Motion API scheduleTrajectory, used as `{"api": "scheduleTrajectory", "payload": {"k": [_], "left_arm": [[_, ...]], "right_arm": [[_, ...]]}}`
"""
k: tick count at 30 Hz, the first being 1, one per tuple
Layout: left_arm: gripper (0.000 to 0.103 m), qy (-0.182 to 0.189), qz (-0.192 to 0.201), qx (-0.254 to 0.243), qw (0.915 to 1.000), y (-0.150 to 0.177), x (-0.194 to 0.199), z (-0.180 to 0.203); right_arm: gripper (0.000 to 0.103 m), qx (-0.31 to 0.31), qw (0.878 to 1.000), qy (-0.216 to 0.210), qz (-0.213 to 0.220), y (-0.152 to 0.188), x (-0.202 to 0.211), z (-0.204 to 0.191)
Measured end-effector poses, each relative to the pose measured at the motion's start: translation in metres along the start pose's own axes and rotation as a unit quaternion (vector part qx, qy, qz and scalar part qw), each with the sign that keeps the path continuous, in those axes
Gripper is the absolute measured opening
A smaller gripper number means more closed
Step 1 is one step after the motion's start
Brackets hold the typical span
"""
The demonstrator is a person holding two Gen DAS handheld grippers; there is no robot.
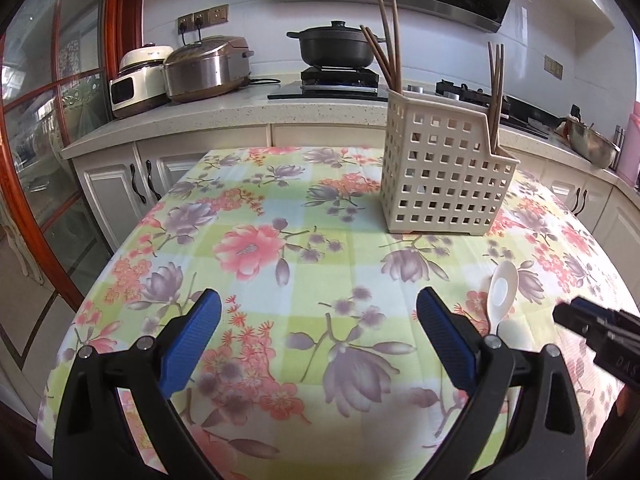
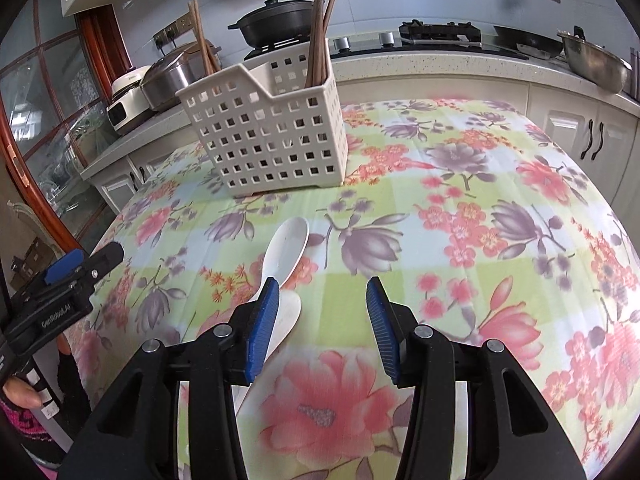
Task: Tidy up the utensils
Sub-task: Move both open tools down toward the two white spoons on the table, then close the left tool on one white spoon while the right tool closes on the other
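Both grippers point downward and forward. The left gripper (image 1: 319,300) has its jaws spread wide; the right gripper (image 2: 323,292) holds its jaws partly apart, gripping nothing.

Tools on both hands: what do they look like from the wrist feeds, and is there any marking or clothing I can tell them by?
Both match: the left tool and the right tool have black angular plastic arms with silver pivot screws and ribbed blue pads. Seen side-on from the right wrist view, the left tool's black body carries white lettering, roughly "GenRobot.AI". Below it shows a dark knitted cuff with a pink pattern.
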State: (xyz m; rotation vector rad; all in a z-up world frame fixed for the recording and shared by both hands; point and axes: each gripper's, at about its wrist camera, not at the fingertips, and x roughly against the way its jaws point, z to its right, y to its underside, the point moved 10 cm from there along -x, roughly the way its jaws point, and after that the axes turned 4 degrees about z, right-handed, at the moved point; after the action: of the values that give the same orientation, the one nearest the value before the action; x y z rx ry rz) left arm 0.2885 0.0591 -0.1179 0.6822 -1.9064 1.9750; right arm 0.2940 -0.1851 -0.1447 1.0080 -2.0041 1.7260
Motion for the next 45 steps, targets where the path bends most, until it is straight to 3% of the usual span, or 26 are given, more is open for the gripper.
{"api": "scheduleTrajectory", "payload": {"k": [9,23,28,40,45], "left_arm": [[0.095,0.004,-0.010,0.003,0.9999,0.011,-0.003,-0.002],[0.095,0.022,-0.012,0.000,0.9997,0.018,0.001,0.006],[0.095,0.023,-0.013,-0.003,0.9996,0.018,0.002,0.009],[0.095,0.031,-0.019,-0.019,0.9991,0.019,0.001,0.027],[0.095,0.046,-0.031,-0.029,0.9980,0.020,-0.004,0.043]], "right_arm": [[0.045,0.025,0.999,-0.014,-0.036,0.024,-0.011,-0.031],[0.045,0.059,0.995,0.048,-0.059,0.031,-0.029,-0.036],[0.040,0.052,0.995,0.056,-0.057,0.028,-0.029,-0.026],[0.039,0.016,0.994,0.092,-0.053,0.021,-0.019,0.026],[0.049,0.003,0.994,0.093,-0.062,0.017,-0.024,0.026]]}}
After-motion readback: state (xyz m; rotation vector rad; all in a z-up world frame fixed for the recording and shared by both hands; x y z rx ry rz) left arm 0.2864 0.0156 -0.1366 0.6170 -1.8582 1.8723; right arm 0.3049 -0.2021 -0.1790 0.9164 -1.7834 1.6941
